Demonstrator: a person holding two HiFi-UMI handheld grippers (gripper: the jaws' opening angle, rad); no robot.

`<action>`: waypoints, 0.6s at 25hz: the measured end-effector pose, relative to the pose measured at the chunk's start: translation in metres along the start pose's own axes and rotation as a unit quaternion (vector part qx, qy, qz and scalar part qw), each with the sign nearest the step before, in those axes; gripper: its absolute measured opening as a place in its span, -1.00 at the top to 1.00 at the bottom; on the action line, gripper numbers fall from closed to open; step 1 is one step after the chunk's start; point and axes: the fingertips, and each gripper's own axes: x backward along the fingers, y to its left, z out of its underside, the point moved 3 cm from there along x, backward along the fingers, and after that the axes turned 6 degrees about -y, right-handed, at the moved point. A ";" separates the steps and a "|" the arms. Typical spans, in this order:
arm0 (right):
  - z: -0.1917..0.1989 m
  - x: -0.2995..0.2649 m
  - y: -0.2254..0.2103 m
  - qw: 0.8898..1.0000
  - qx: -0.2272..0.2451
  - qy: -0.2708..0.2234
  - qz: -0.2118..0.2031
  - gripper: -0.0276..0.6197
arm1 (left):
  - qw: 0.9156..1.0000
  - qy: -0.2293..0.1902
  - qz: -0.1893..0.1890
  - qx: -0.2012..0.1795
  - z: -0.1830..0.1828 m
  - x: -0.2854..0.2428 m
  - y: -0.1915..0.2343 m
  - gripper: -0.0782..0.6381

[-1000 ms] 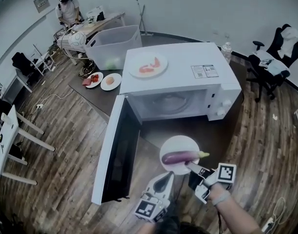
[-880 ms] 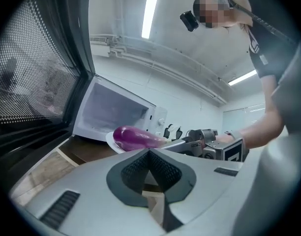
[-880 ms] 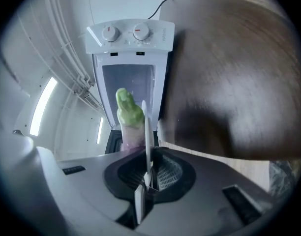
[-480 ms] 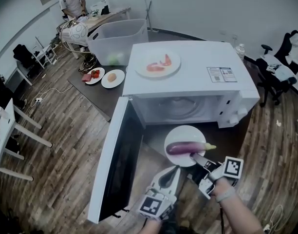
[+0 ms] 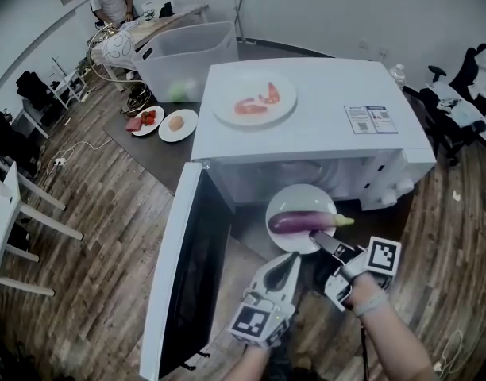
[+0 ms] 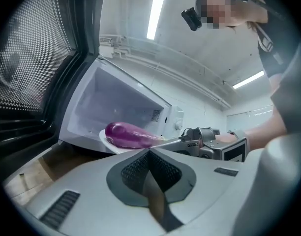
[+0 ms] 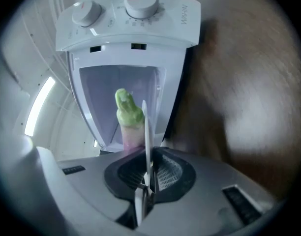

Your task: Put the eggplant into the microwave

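Eggplant [image 5: 297,223] hides much of the plate [image 5: 295,198], rim pinched by right claw [image 5: 315,236]

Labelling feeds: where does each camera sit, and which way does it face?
Head view: on the head, steeply down at microwave; left gripper, right gripper, right forearm show.
Left gripper view: on left gripper, facing eggplant; shut jaws show.
Right gripper view: on right gripper, facing microwave; jaws clamp plate.
All share the eggplant.

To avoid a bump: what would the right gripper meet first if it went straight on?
The right gripper, shut on the plate, points into the open microwave; the way looks free to its back wall, probably.
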 end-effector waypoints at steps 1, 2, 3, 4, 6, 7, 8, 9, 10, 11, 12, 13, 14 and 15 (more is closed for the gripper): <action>-0.003 -0.004 0.000 1.000 0.000 -0.001 0.001 0.85 | 1.000 -0.001 -0.001 0.000 -0.001 -0.004 0.004 0.78; -0.005 -0.007 -0.001 1.000 0.000 -0.003 0.004 0.85 | 1.000 -0.002 -0.002 0.002 -0.002 -0.007 0.006 0.78; -0.007 -0.009 -0.002 1.000 0.000 -0.004 0.007 0.85 | 1.000 -0.002 -0.004 0.004 -0.004 -0.009 0.009 0.78; -0.009 -0.011 -0.003 1.000 -0.001 -0.006 0.010 0.85 | 1.000 -0.003 -0.006 0.006 -0.005 -0.011 0.010 0.78; -0.013 -0.016 -0.004 1.000 -0.003 -0.008 0.012 0.85 | 1.000 0.000 -0.009 0.002 -0.005 -0.015 0.014 0.78; -0.015 -0.019 -0.004 1.000 -0.003 -0.009 0.011 0.85 | 1.000 0.003 -0.010 -0.002 -0.002 -0.016 0.017 0.78; -0.016 -0.021 -0.004 1.000 -0.005 -0.011 0.011 0.85 | 1.000 0.006 -0.010 -0.002 0.000 -0.017 0.019 0.78; -0.018 -0.023 -0.004 1.000 -0.007 -0.012 0.011 0.85 | 1.000 0.008 -0.011 0.001 0.000 -0.019 0.020 0.78; -0.019 -0.025 -0.004 1.000 -0.009 -0.013 0.012 0.85 | 1.000 0.006 -0.013 0.006 0.000 -0.021 0.020 0.78; -0.020 -0.027 -0.004 1.000 -0.010 -0.013 0.014 0.85 | 1.000 0.004 -0.014 0.010 -0.001 -0.024 0.020 0.78; -0.021 -0.029 -0.004 1.000 -0.011 -0.013 0.015 0.85 | 1.000 0.003 -0.013 0.014 -0.001 -0.027 0.020 0.78; -0.022 -0.031 -0.004 1.000 -0.011 -0.013 0.016 0.85 | 1.000 0.005 -0.011 0.016 0.000 -0.029 0.020 0.78; -0.024 -0.033 -0.004 1.000 -0.010 -0.013 0.016 0.85 | 1.000 0.007 -0.009 0.016 0.001 -0.031 0.019 0.78; -0.025 -0.034 -0.003 1.000 -0.011 -0.013 0.016 0.85 | 1.000 0.010 -0.007 0.016 0.003 -0.033 0.019 0.78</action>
